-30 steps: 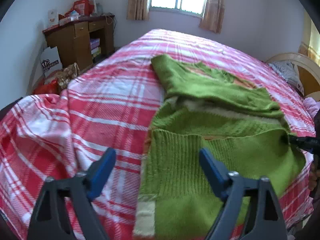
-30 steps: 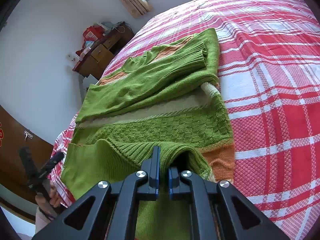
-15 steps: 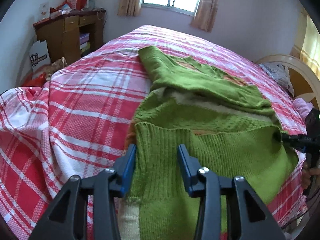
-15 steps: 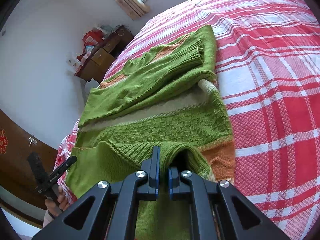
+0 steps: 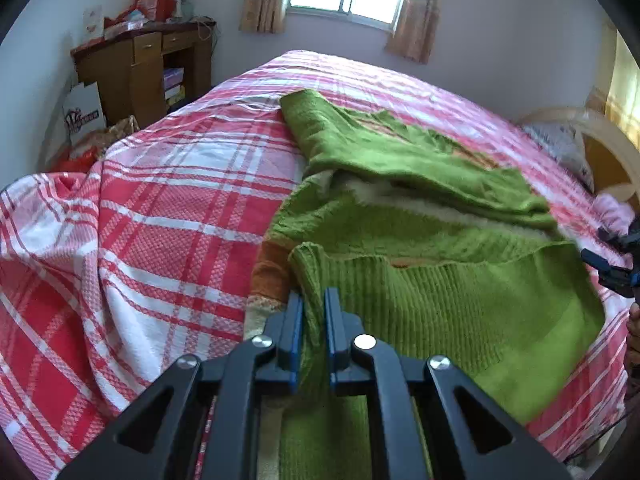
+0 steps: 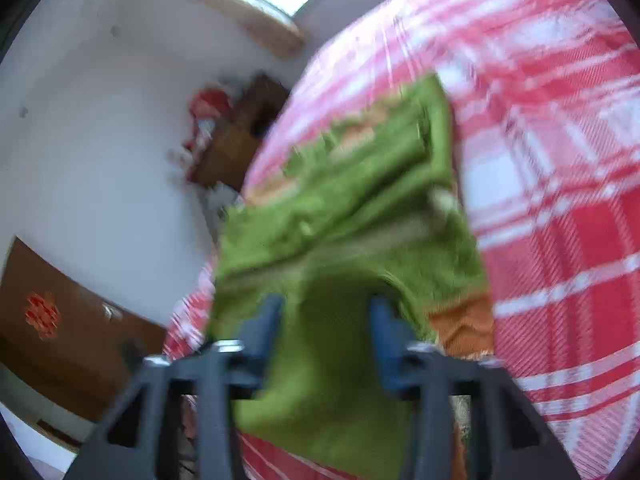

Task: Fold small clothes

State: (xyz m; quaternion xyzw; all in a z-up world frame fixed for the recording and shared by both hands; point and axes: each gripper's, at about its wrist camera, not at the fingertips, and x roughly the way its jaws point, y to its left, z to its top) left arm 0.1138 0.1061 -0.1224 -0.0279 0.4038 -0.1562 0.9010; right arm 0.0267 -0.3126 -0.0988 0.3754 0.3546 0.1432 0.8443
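Note:
A green knit sweater (image 5: 420, 300) with cream and orange bands lies partly folded on the red-and-white checked bed (image 5: 180, 220). My left gripper (image 5: 313, 296) is shut on the left corner of its ribbed hem, which stands up between the blue pads. In the blurred right wrist view my right gripper (image 6: 326, 312) has its jaws opening; the sweater (image 6: 360, 208) lies in the gap, but the pads stand clear of it. In the left wrist view, the right gripper (image 5: 612, 264) shows at the right edge, just off the hem's other corner.
A wooden desk (image 5: 140, 72) piled with bags stands left of the bed, with a paper bag (image 5: 82, 112) at its foot. A curved headboard (image 5: 600, 148) and a pillow (image 5: 560, 144) are at the right. A brown door (image 6: 48, 328) is behind the bed's left side.
My left gripper has closed from wide apart onto the hem's left corner. My right gripper has let go of the hem's right corner, opened and risen; its view is now blurred.

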